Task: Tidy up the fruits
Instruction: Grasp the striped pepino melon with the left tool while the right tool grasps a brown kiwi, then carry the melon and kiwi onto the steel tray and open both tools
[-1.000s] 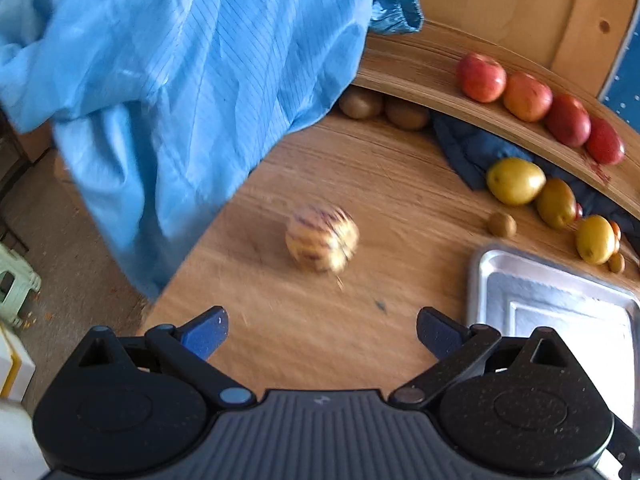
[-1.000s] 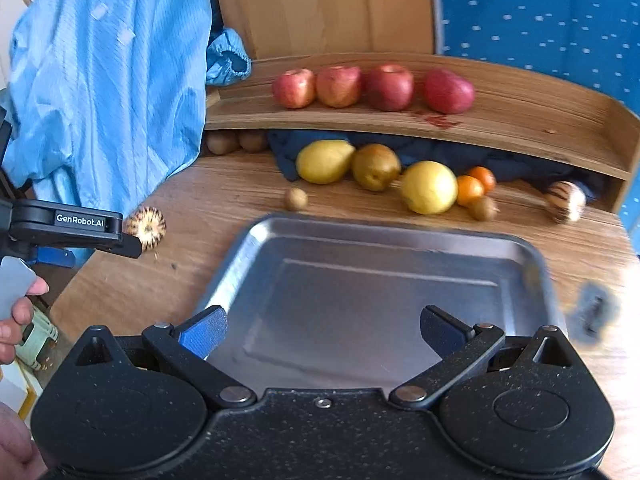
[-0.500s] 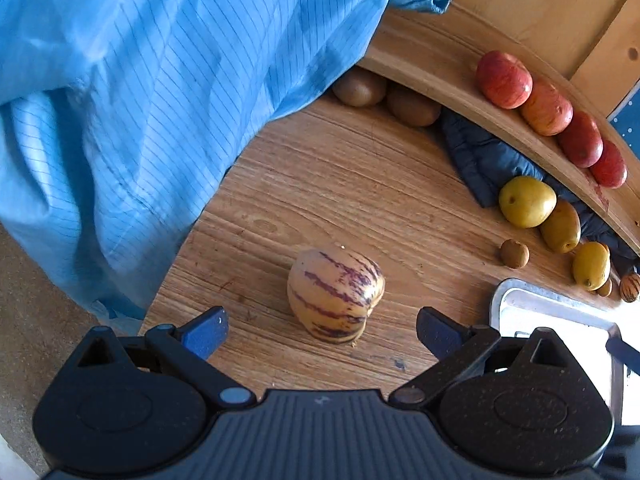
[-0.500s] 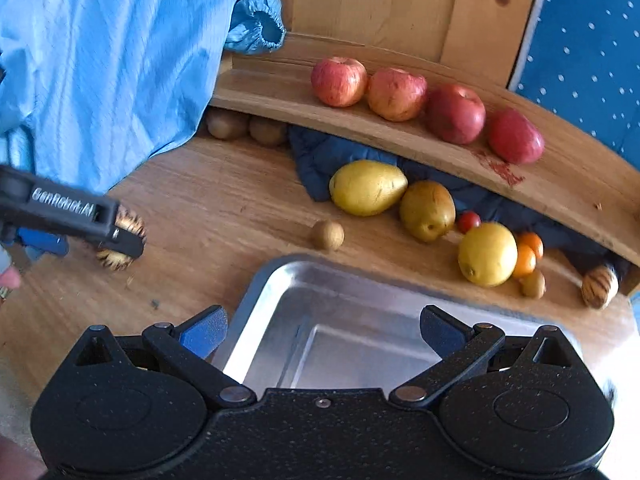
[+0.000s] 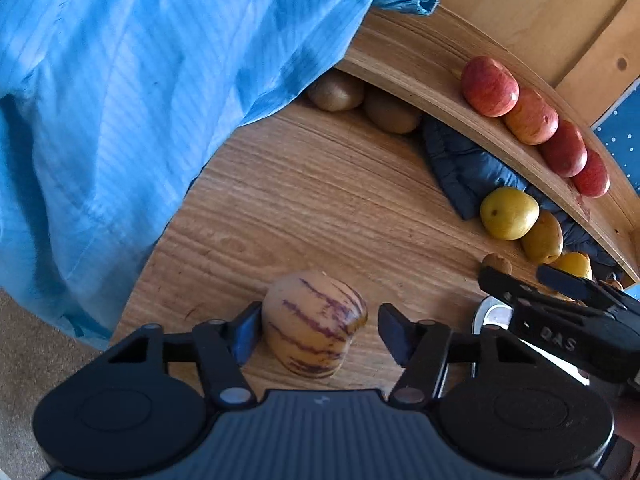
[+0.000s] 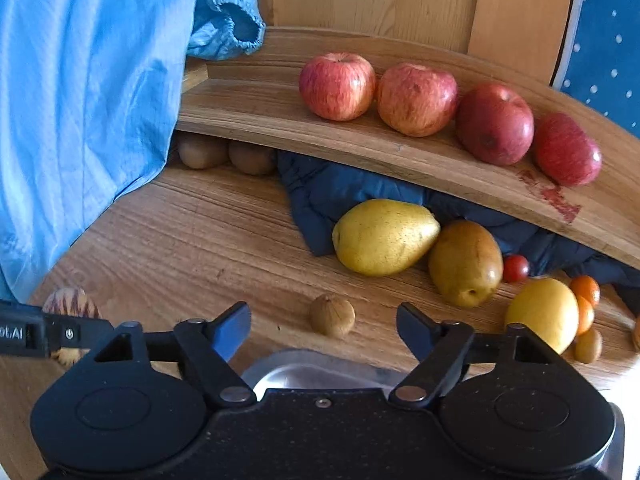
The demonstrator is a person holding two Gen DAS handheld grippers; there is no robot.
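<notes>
While sorting is barely begun:
Left gripper (image 5: 318,330): wide open, straddling striped melon (image 5: 314,324) on table (image 5: 320,200), unclamped.
Right gripper (image 6: 324,330): open, empty.
Tray (image 6: 320,372): seemingly empty.
Remaining: nearly all.

Left claw (image 5: 314,330) straddles the striped melon (image 5: 314,322), fingers apart.

Soft daylight fills both views, bright and with cool tone. The wooden worktop (image 5: 320,200) is evenly lit, and fruits throw only weak shadows. The blue cloth (image 5: 120,100) is a little blurred. The shelf (image 6: 360,148) bends strongly from fisheye distortion. The metal tray (image 6: 312,368) shows mild glare.
</notes>
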